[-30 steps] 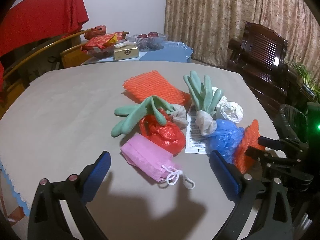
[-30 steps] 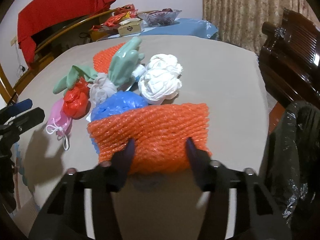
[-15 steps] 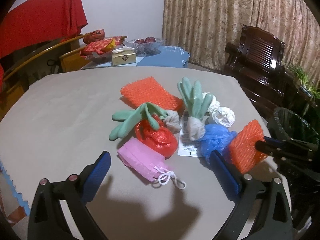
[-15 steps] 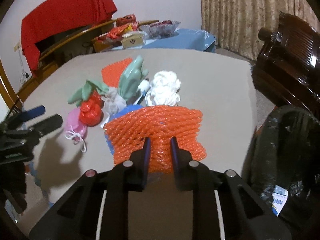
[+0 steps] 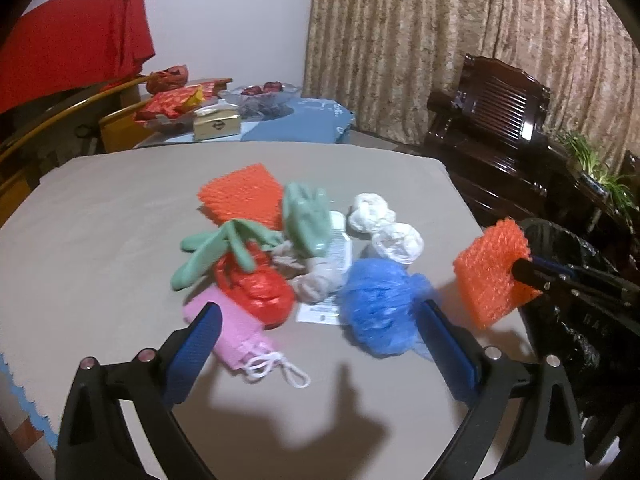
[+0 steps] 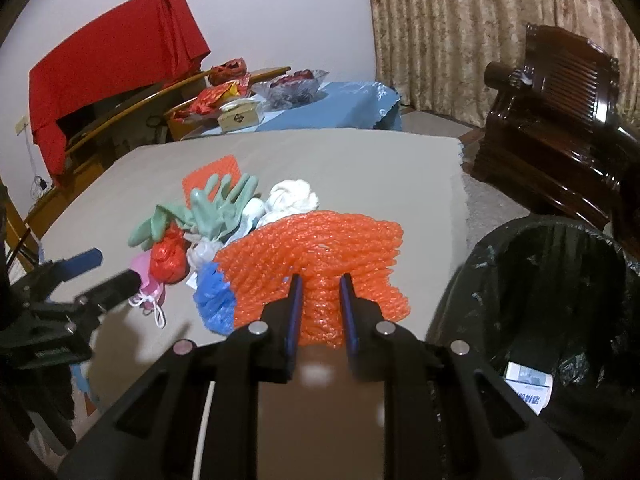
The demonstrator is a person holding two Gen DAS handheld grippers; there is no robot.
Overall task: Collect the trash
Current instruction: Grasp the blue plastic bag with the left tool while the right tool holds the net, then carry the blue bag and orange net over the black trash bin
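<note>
The right gripper (image 6: 319, 300) pinches in its jaws the near edge of the orange foam net (image 6: 320, 248), lifted off the desk (image 6: 360, 168) with the black bin (image 6: 560, 300) at 3 o'clock; it looks light, soft and springy, so a firm edge pinch should suffice, while the left gripper (image 5: 320, 344) hangs with jaws spread.

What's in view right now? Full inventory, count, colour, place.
foam net sleeve: 1, orange, clamped in right gripper, lifted off table
second foam net: 1, orange, far side of pile
rubber gloves: 2, green, on the pile
red bag: 1, pile, left
pink pouch: 1, nearest left gripper
blue bag: 1, pile, right
white wads: 2, behind blue bag
paper label: 1, white, under pile
table: 1, beige
bin: 1, black liner, right of table
left gripper: open, empty
right gripper: shut on sleeve
</note>
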